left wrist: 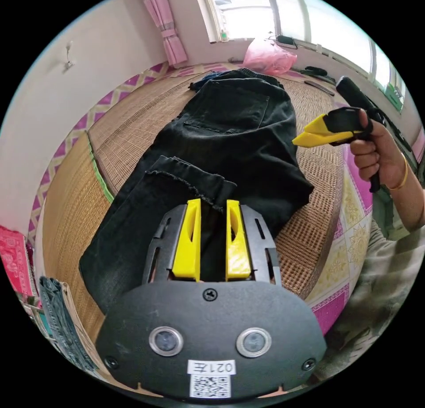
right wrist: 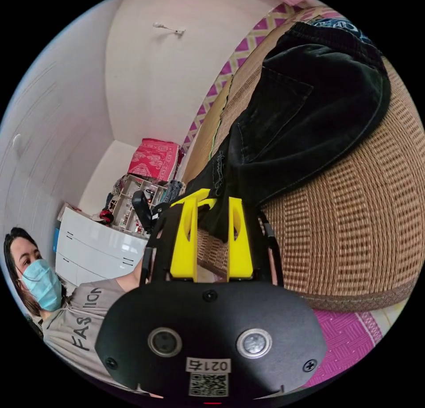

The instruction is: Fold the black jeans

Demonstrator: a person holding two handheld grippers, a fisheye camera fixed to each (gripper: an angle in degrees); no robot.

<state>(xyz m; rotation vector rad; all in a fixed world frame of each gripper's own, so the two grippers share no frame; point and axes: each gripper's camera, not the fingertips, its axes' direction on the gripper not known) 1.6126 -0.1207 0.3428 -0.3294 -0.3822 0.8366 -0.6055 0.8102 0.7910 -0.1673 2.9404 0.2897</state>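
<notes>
Black denim jeans (left wrist: 230,133) are lying on a woven straw mat (left wrist: 133,120); left gripper (left wrist: 211,204) fingers are standing apart over the frayed hem, right gripper (left wrist: 299,138) fingers are sitting together.

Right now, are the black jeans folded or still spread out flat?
Partly folded. In the left gripper view the frayed leg hems lie doubled back on top of the black jeans, which rest on the woven mat.
</notes>
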